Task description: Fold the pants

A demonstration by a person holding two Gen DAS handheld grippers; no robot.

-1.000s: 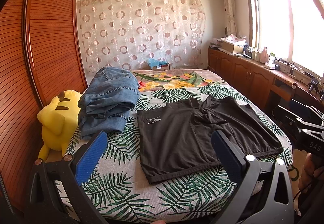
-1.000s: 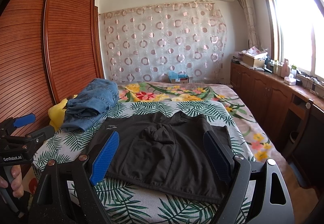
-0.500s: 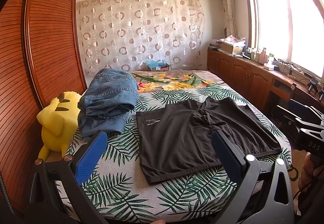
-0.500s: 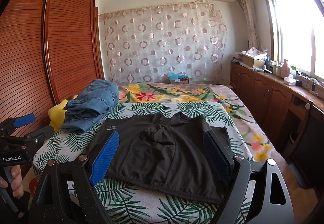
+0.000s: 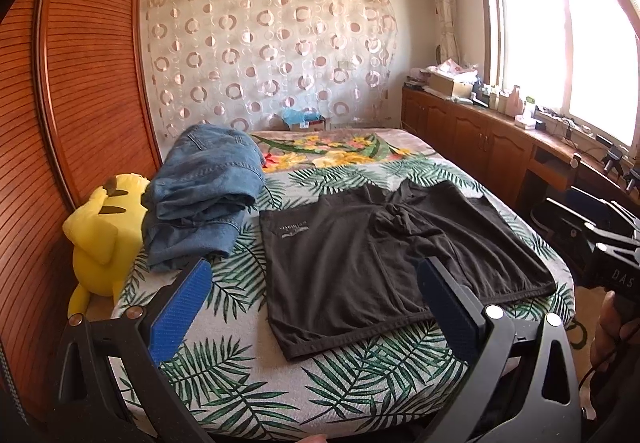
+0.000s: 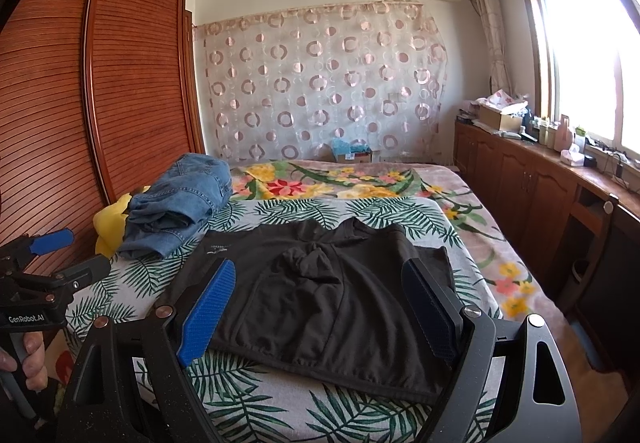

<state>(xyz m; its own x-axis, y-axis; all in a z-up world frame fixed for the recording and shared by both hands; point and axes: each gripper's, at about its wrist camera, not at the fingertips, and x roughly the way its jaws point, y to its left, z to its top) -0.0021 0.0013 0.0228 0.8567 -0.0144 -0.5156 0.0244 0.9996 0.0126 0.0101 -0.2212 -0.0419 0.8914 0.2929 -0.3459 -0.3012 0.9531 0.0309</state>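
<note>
The bed (image 5: 240, 375), covered with a palm-leaf sheet, carries everything. The black pants (image 5: 380, 263) lie spread on the near half of the bed, close to its front edge; they seem to be short ones, wide and flat, with a bunched knot of cloth near the middle toward the far side, a small pale logo near the left corner, and a stitched hem running along the near side. A pile of blue jeans (image 5: 200, 203) lies at the left edge of the bed, just beside the black pants, and a yellow plush toy (image 5: 100, 243) sits between this pile and the wooden wardrobe (image 5: 80, 83). The left gripper (image 5: 310, 307) hovers above the front edge of the bed with its jaws spread wide and holds nothing; the right gripper (image 6: 324, 303) hovers over the near hem, also spread wide and empty. Folding seems not yet begun. To do the first step well, I think each gripper should go down to one near corner of the hem and pinch both layers of cloth together, then both should lift evenly and carry the edge over. The bunched part in the middle should be smoothed first, otherwise the fold may come out lumpy.
</note>
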